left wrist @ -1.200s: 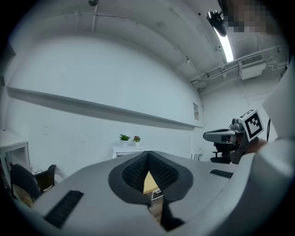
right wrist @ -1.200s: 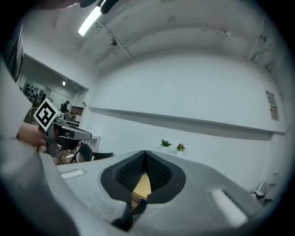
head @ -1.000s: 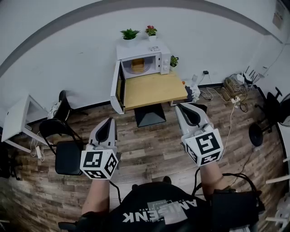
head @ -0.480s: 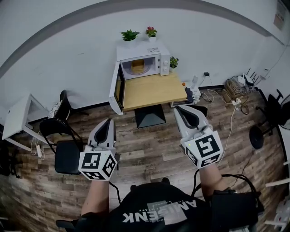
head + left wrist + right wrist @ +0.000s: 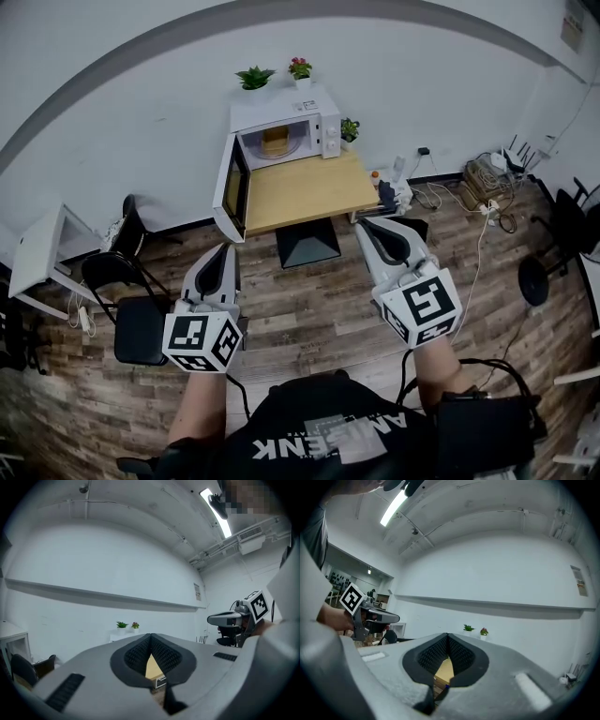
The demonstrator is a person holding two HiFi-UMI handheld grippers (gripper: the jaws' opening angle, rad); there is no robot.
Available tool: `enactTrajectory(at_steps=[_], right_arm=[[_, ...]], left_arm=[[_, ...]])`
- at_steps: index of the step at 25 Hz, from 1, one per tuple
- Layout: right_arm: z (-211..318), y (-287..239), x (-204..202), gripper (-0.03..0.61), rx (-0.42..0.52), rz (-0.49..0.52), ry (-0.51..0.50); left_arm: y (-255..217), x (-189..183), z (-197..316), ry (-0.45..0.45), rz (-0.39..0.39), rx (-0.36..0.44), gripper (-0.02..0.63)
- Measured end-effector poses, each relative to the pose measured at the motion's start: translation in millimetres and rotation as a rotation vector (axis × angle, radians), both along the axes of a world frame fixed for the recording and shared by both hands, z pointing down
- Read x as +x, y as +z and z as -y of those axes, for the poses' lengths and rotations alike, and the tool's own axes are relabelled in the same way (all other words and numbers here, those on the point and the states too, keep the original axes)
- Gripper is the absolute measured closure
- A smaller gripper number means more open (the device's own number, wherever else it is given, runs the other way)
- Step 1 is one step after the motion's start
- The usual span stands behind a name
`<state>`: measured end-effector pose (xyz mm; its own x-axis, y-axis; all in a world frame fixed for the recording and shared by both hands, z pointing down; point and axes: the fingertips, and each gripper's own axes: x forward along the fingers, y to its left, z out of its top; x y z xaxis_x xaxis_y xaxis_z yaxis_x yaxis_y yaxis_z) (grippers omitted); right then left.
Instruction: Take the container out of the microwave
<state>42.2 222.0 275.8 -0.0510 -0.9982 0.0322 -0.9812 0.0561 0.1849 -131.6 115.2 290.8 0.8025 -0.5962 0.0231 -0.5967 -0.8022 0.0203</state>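
A white microwave (image 5: 281, 127) stands at the far end of a wooden table (image 5: 305, 192), its door (image 5: 230, 187) swung open to the left. Inside it sits a brownish container (image 5: 275, 142). My left gripper (image 5: 219, 263) and right gripper (image 5: 384, 234) hover level over the wood floor, well short of the table. Both are shut with nothing between their jaws. In the left gripper view the left gripper (image 5: 151, 638) has its tips together, with the table (image 5: 153, 666) seen past them. The right gripper (image 5: 447, 637) looks the same in the right gripper view.
Two small potted plants (image 5: 254, 77) stand on the microwave, a third (image 5: 350, 128) beside it. Black chairs (image 5: 139, 309) and a white side table (image 5: 42, 248) stand at left. Cables and a power strip (image 5: 487, 178) lie at right, near another chair (image 5: 553, 253).
The table and microwave sit slightly larger and further left in the head view. Both grippers have stayed shut and kept their pose.
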Motion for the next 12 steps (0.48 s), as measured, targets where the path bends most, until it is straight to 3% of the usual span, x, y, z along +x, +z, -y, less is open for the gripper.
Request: enactTrajectory(at_steps=[12], right_arm=[[-18.6,17.6,48.4,0.572,-0.018,-0.010,-0.069]], left_arm=[[14.8,51.0,-23.3,-0.005,0.035,-0.027,0.612]])
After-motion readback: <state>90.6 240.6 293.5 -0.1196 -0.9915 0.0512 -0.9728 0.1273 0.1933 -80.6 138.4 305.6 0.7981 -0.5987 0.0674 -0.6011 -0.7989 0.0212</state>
